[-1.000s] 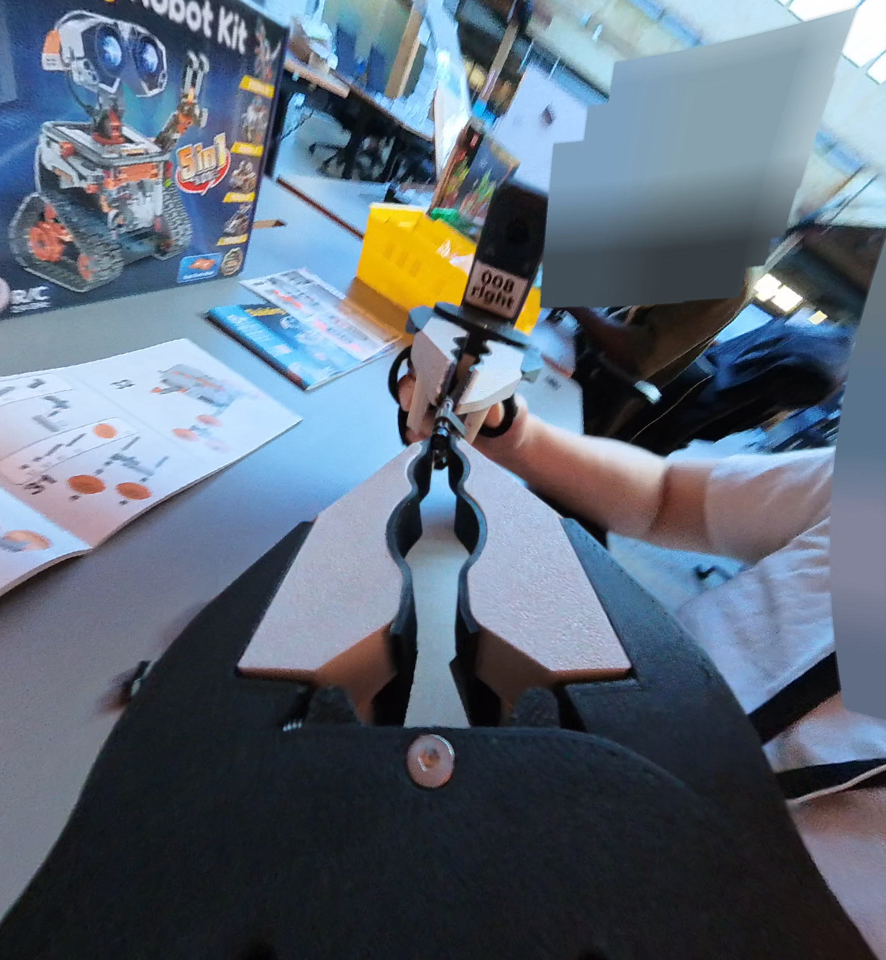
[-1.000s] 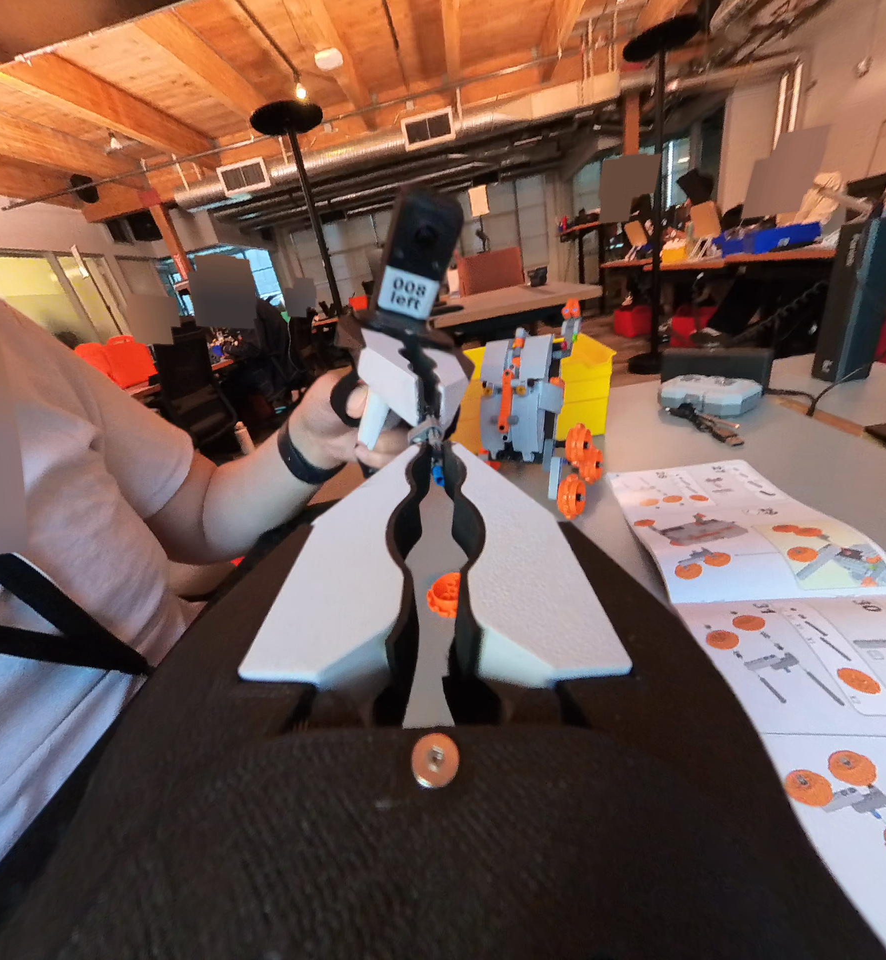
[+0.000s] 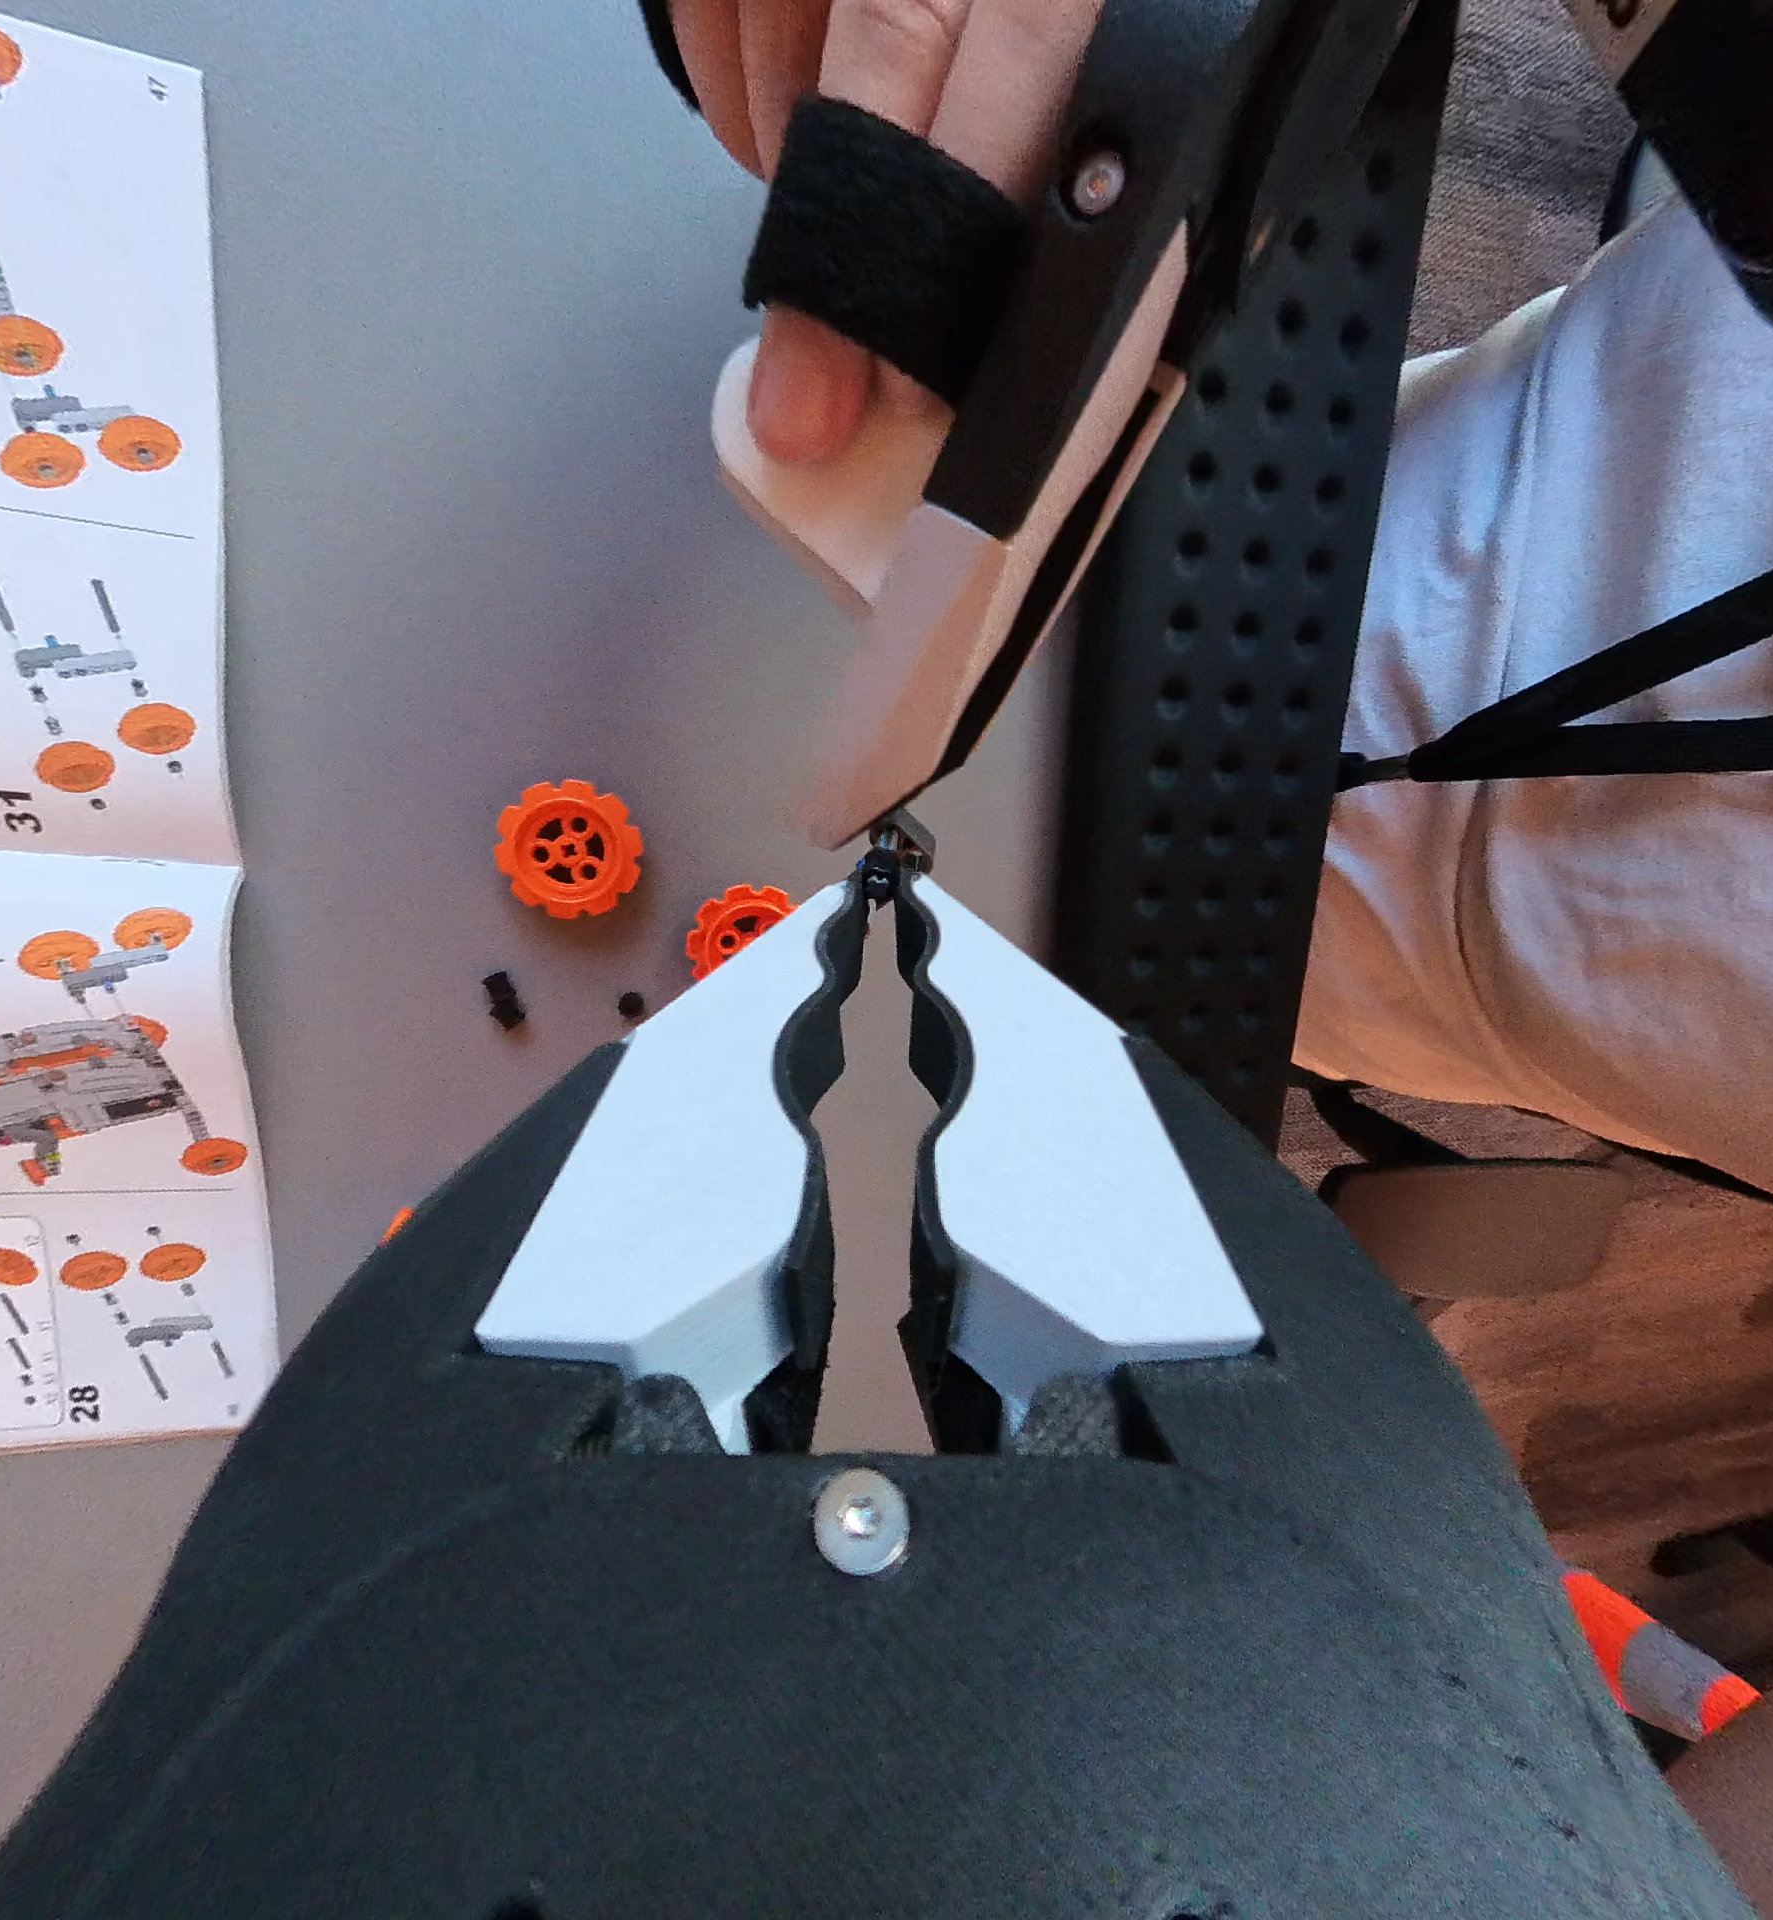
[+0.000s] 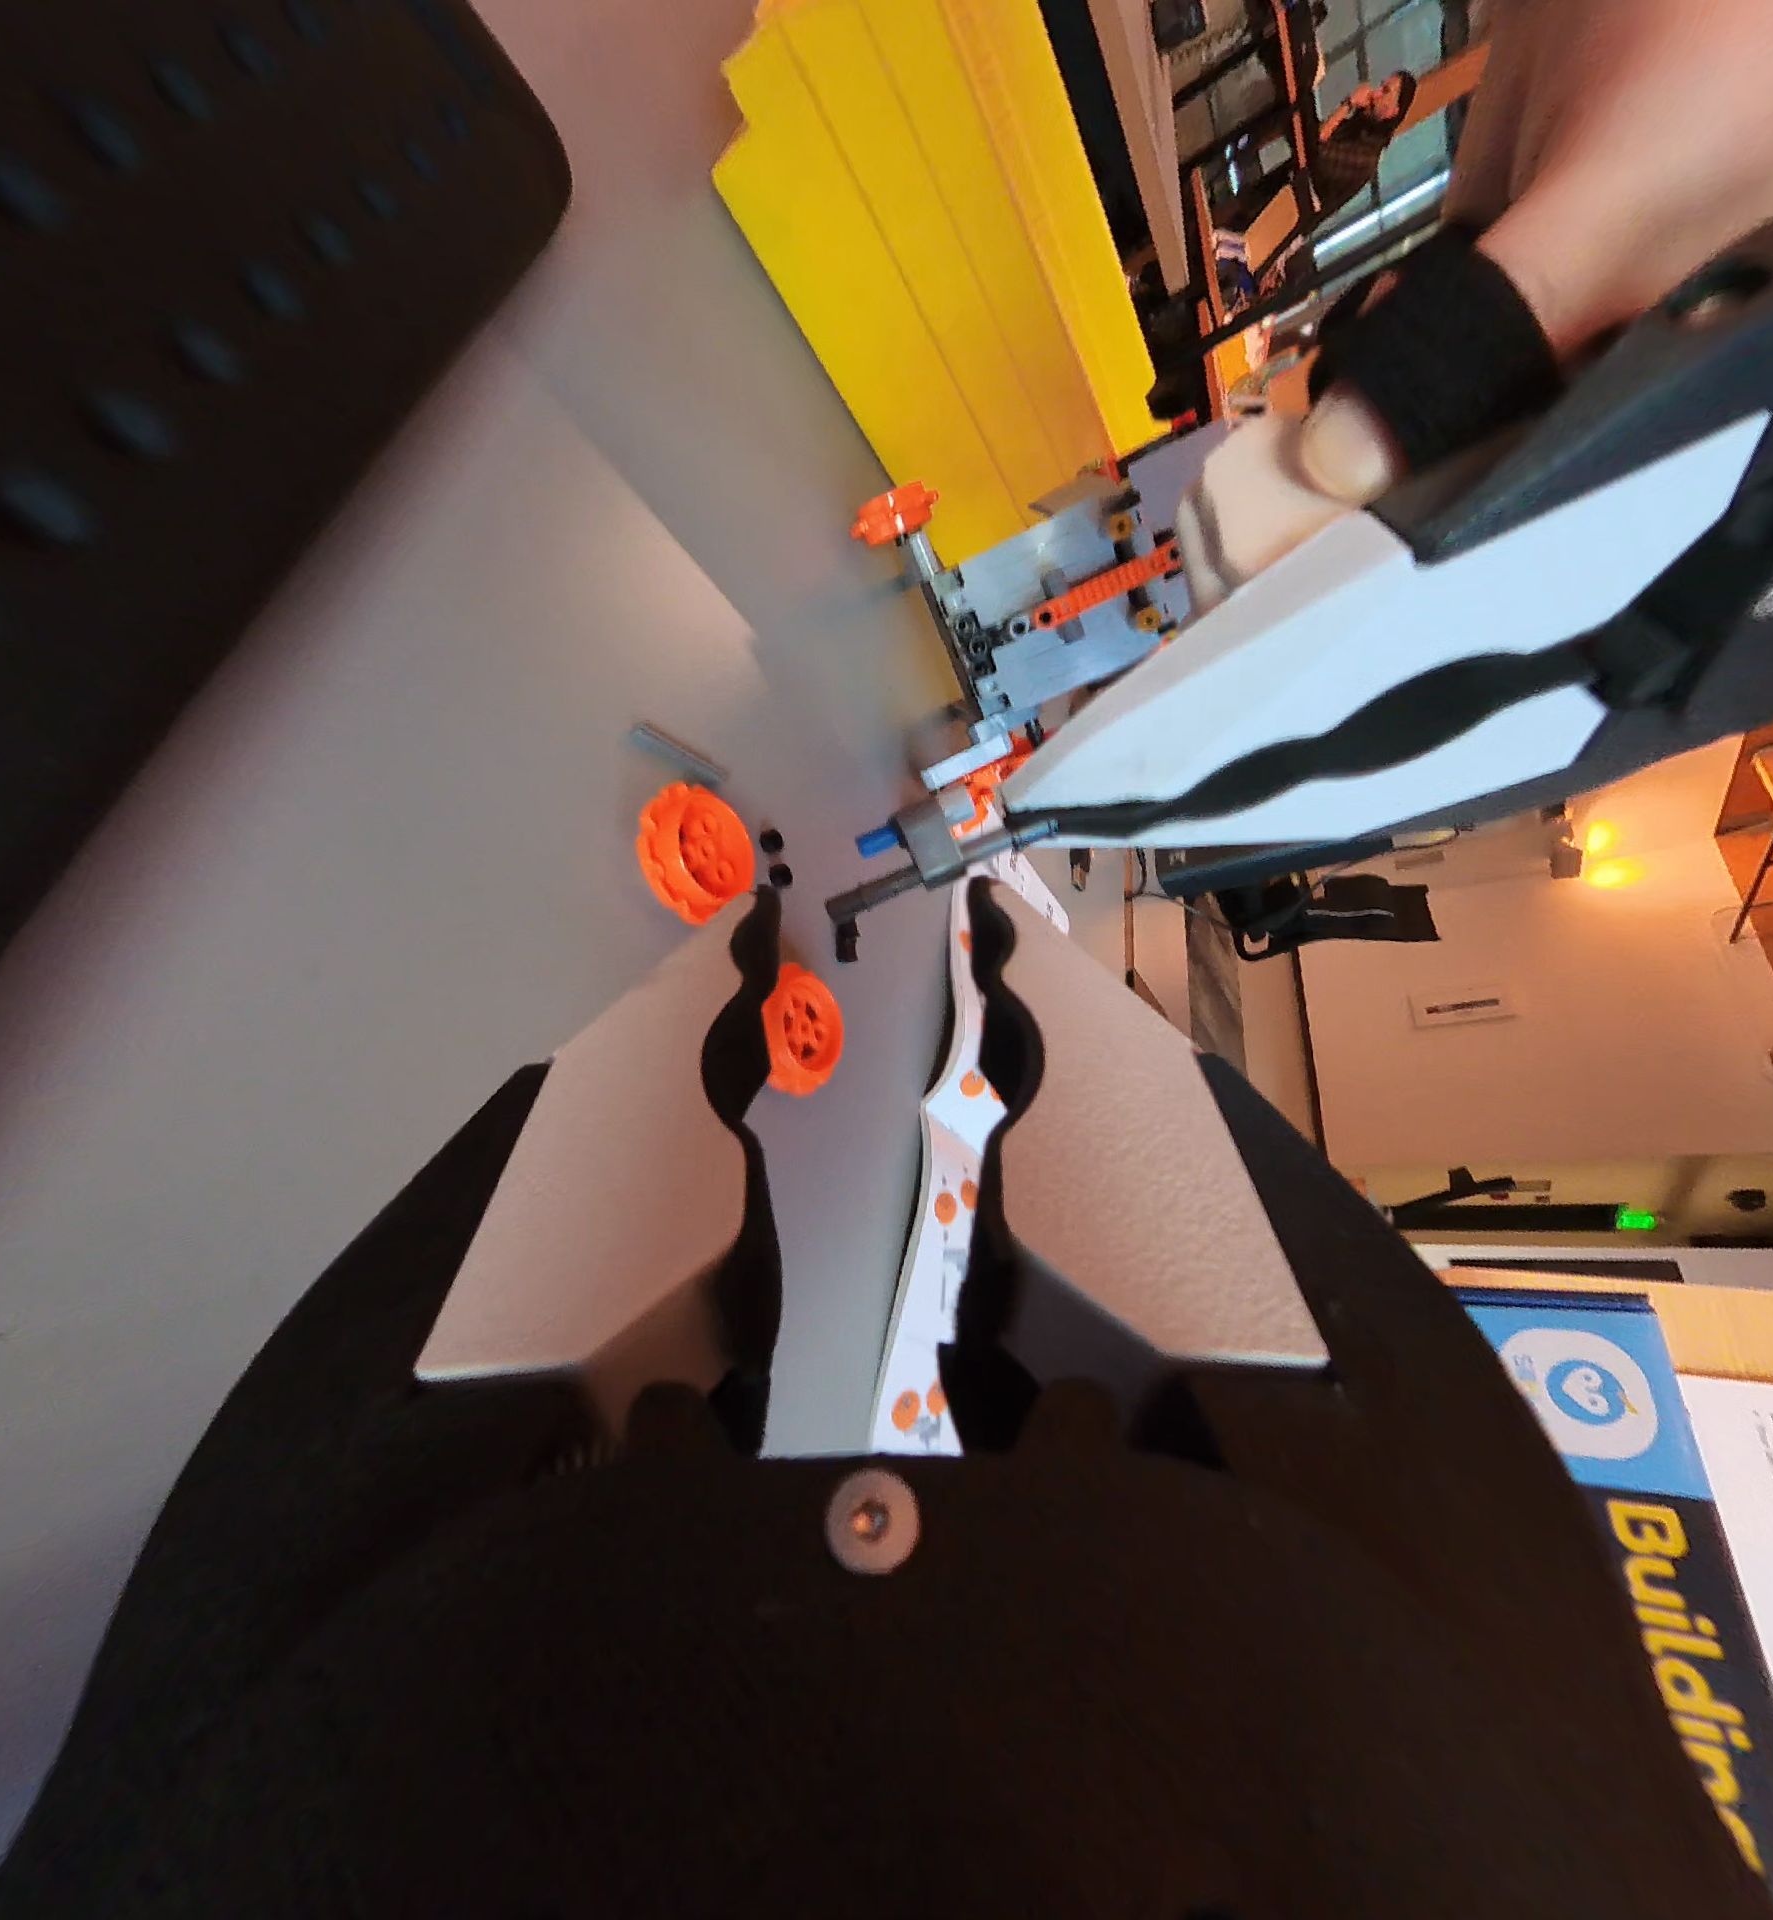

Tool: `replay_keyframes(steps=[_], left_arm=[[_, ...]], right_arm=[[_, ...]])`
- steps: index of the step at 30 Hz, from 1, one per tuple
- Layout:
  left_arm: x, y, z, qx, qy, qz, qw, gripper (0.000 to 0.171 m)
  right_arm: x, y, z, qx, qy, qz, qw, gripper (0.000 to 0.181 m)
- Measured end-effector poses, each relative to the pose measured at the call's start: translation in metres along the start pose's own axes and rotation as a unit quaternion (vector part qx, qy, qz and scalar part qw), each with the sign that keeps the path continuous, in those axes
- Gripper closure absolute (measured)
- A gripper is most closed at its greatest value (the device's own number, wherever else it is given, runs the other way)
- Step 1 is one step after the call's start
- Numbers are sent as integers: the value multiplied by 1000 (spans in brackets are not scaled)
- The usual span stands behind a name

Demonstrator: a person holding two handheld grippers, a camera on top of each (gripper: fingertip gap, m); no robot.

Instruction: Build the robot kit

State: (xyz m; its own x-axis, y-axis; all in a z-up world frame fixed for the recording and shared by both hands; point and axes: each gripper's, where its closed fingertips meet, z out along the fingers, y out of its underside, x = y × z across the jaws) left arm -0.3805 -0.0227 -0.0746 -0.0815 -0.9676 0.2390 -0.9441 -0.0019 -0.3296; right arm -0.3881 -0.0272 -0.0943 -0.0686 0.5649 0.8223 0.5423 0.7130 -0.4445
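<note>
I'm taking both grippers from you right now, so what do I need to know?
Left gripper: shut on a small grey brick piece with a blue pin.
Right gripper: open, empty, tips beside that piece.
On the grey table: two orange toothed plastic wheels, tiny black pins, open paper instruction booklet.
The part-built grey and orange brick model stands by the yellow plastic bin.
Both wheels lie loose, joined to nothing.
</note>
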Motion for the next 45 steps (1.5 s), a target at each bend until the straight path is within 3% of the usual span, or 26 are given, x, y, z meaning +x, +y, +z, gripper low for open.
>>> replay_keyframes(steps=[4, 9, 14, 16, 18, 21, 24, 27, 35, 37, 45], left_arm=[[0, 3, -1, -4, 7, -4, 1000, 167], [6, 6, 0, -18, 20, -2, 1000, 167], [7, 8, 1, -30, 25, 6, 999, 167], [6, 11, -1, -38, 24, 11, 999, 167], [4, 15, -3, -50, 18, 17, 998, 167], [3, 15, -6, -61, 14, 24, 998, 167], [3, 13, -7, -71, 8, 34, 997, 167], [2, 11, -5, -81, 6, 40, 996, 167], [-1, 6, 3, -89, 13, 49, 995, 167], [0, 6, 4, -92, 16, 51, 994, 167], [-3, -3, 1, -79, 15, 63, 995, 167]], right_arm=[[1, -4, 0, 4, 2, 1, 1000, 148], [-5, -7, -1, 2, -10, -10, 1000, 167], [-5, -7, -1, 14, -20, 19, 1000, 166], [-8, -9, -1, 36, -52, 82, 995, 159], [-13, -12, -3, 76, -120, 206, 968, 155], [-4, -10, -8, 121, -174, 366, 906, 158], [1, -6, -9, 139, -204, 459, 854, 166], [8, -6, -10, 153, -208, 505, 824, 166], [1, 0, -4, 132, -212, 512, 822, 166], [0, 1, -5, 131, -217, 509, 822, 177], [3, 3, -7, 139, -220, 526, 810, 173]])
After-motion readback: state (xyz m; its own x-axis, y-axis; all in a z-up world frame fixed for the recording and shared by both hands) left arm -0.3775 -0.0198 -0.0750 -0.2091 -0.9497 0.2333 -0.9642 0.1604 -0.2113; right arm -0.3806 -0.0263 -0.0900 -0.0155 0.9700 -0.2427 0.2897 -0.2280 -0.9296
